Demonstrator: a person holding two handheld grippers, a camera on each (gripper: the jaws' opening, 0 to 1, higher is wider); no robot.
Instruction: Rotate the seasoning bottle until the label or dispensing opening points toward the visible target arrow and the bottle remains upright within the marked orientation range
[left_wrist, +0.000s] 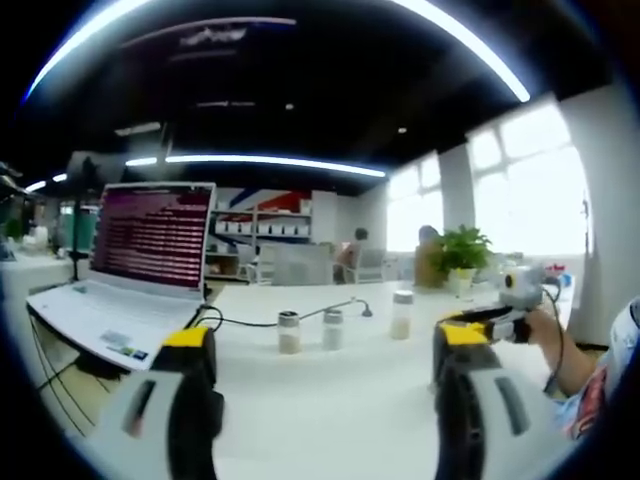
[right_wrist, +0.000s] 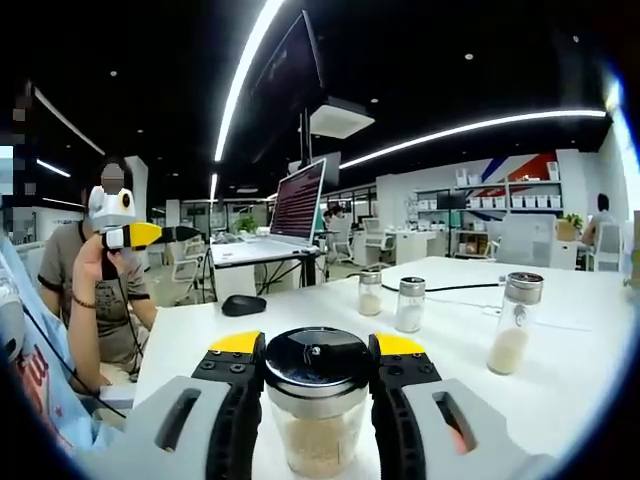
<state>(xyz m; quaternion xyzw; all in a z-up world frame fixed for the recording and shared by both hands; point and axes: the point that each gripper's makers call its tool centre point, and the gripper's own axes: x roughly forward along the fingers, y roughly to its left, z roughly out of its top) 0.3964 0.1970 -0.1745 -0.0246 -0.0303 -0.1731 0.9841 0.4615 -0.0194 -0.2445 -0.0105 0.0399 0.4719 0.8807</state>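
Note:
My right gripper (right_wrist: 318, 346) is shut on a seasoning bottle (right_wrist: 318, 430), a clear jar of pale granules with a dark shiny cap, standing upright between the yellow-tipped jaws just above the white table (right_wrist: 200, 340). No label or arrow shows. My left gripper (left_wrist: 325, 342) is open with nothing between its jaws, facing three similar bottles: bottle one (left_wrist: 289, 332), bottle two (left_wrist: 333, 328) and bottle three (left_wrist: 402, 314). The right gripper (left_wrist: 485, 320) enters the left gripper view from the right, held by a hand. In the right gripper view the left gripper (right_wrist: 150, 236) is raised at the left.
An open laptop (left_wrist: 150, 240) sits at the table's left, with a black cable (left_wrist: 250, 322) running behind the bottles. A potted plant (left_wrist: 462, 250) stands at the back. The right gripper view also has a black mouse (right_wrist: 243, 305), three standing bottles (right_wrist: 410, 304) and a seated person (right_wrist: 100, 280).

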